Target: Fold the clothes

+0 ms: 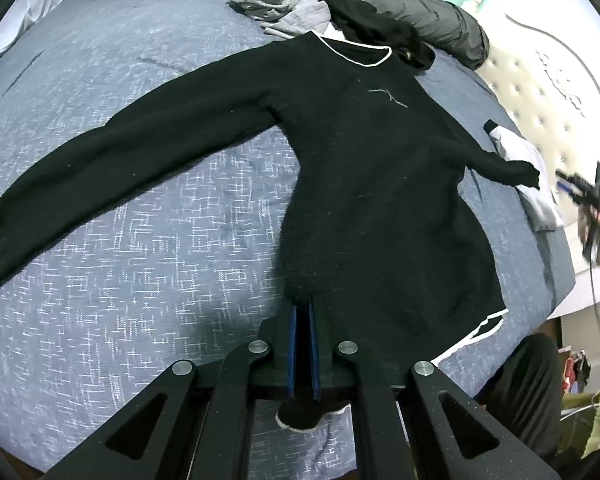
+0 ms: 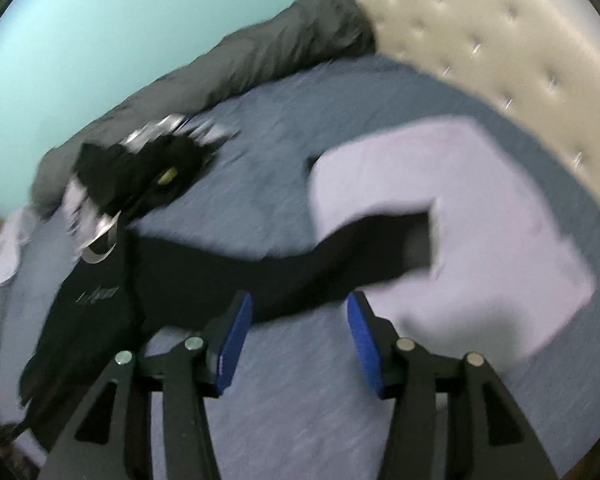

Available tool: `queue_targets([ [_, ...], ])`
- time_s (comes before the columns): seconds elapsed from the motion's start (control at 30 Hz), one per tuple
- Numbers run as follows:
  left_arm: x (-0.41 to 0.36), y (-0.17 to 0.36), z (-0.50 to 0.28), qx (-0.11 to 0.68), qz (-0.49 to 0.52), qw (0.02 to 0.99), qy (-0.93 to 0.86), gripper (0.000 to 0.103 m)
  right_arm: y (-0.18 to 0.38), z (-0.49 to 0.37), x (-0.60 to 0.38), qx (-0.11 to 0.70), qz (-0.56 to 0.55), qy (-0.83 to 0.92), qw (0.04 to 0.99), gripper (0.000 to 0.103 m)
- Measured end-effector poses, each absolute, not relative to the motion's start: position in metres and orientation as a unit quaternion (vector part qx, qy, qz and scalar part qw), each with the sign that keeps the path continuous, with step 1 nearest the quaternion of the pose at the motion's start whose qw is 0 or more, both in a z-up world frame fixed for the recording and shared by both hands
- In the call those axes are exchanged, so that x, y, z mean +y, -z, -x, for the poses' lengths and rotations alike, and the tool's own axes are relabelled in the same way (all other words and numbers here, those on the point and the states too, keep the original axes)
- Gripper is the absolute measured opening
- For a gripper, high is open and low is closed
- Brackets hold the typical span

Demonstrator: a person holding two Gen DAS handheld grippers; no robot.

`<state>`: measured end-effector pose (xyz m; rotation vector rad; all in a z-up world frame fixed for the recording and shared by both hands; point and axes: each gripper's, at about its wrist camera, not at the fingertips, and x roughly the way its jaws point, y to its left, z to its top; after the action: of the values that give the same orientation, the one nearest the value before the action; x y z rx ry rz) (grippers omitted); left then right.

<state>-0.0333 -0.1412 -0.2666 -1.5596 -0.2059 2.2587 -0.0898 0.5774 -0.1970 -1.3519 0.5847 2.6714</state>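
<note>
The left claw (image 1: 304,312) is pinched tight on the hem of the black sweater (image 1: 364,168), spread flat on the bed (image 1: 140,260). The right claw (image 2: 298,320) gapes wide, gripping nothing, above the sweater's sleeve (image 2: 340,264).

bed (image 1: 140,208): blue-grey spread with pale crosshatch flecks, takes up most of my view | headboard (image 1: 540,92): cream, button-tufted, off to the right | wall (image 2: 100,40): pale turquoise behind the bed | dark grey duvet (image 2: 260,60) bunched along the far edge
</note>
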Motion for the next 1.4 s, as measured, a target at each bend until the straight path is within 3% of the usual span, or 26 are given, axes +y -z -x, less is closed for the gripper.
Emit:
queue_targets([
  [0.17, -0.142, 0.267, 0.032, -0.082, 0.554, 0.198, -0.805, 0.005, 0.242, 0.062, 0.490, 0.207, 0.513, -0.830, -0.065, 0.052],
  [0.4, -0.140, 0.267, 0.032, -0.080, 0.554, 0.199, -0.804, 0.005, 0.284, 0.045, 0.385, 0.155, 0.584, -0.781, -0.159, 0.052],
  [0.83, -0.142, 0.267, 0.031, -0.086, 0.552, 0.202, -0.804, 0.005, 0.323, 0.044, 0.330, 0.147, 0.639, -0.732, -0.186, 0.052],
  [0.9, -0.142, 0.267, 0.030, -0.086, 0.552, 0.202, -0.804, 0.005, 0.324, 0.041, 0.327, 0.146, 0.640, -0.729, -0.193, 0.044],
  [0.97, -0.141, 0.266, 0.029, -0.084, 0.552, 0.202, -0.804, 0.005, 0.324, 0.041, 0.324, 0.137, 0.641, -0.729, -0.198, 0.019],
  [1.03, -0.140, 0.265, 0.029, -0.084, 0.551, 0.204, -0.805, 0.005, 0.320, 0.036, 0.325, 0.130, 0.638, -0.732, -0.200, 0.008],
  [1.4, -0.128, 0.254, 0.021, -0.076, 0.546, 0.214, -0.806, 0.005, 0.253, 0.029, 0.354, 0.103, 0.598, -0.772, -0.189, 0.004],
])
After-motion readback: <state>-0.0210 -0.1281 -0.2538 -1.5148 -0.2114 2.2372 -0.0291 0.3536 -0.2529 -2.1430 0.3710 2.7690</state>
